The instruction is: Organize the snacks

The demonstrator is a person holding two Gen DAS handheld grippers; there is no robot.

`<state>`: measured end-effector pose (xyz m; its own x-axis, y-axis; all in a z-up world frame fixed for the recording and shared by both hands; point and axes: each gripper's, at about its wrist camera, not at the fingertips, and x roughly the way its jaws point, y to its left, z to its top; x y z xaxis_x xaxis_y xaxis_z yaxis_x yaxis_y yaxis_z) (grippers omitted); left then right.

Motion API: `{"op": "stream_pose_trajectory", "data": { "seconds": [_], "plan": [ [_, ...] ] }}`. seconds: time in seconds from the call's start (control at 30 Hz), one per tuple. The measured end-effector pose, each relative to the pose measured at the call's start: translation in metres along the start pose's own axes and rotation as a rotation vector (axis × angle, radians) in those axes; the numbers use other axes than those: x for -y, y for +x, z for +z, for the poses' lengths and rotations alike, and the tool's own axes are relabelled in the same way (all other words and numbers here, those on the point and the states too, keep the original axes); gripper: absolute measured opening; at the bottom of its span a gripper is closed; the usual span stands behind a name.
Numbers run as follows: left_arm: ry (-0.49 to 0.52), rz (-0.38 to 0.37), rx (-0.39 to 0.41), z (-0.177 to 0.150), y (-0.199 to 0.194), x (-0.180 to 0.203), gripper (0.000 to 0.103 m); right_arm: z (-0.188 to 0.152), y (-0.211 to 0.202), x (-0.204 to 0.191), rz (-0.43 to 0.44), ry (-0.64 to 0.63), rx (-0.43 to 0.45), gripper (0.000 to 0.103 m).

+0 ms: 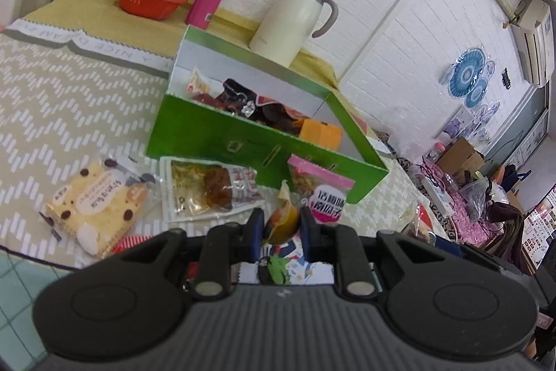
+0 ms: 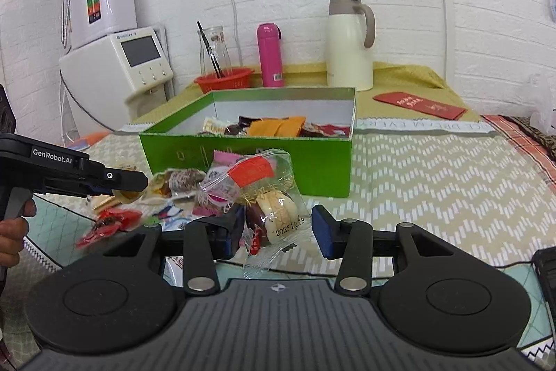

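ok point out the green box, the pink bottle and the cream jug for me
green box (image 2: 243,159): right wrist view, on its front wall
pink bottle (image 2: 270,56): right wrist view, mid-body
cream jug (image 2: 347,51): right wrist view, on its body, left of the handle

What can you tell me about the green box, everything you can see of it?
The green box is an open, lidless rectangular carton, apparently cardboard, glossy green outside and white inside, with small printed symbols on its front wall. It sits flat on the patterned tablecloth, in front of the pink bottle and cream jug. Inside lie several wrapped snacks, including an orange packet. More loose snacks lie against its front wall.
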<state>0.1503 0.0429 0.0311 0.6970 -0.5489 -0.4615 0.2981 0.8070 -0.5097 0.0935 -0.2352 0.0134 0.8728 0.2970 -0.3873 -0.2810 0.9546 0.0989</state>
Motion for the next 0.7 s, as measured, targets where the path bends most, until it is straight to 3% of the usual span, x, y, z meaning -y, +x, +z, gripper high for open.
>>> {"op": "stream_pose_trajectory", "data": {
  "seconds": [0.4,0.7],
  "plan": [
    [0.081,-0.032,0.121,0.056,-0.003,0.036,0.019,0.052,0.014,-0.002,-0.003,-0.061,0.131,0.076],
    [0.110,0.003,0.096,0.080,0.040,0.040,0.019,0.065,0.056,0.019,-0.078,-0.066,0.106,0.077]
  ]
}}
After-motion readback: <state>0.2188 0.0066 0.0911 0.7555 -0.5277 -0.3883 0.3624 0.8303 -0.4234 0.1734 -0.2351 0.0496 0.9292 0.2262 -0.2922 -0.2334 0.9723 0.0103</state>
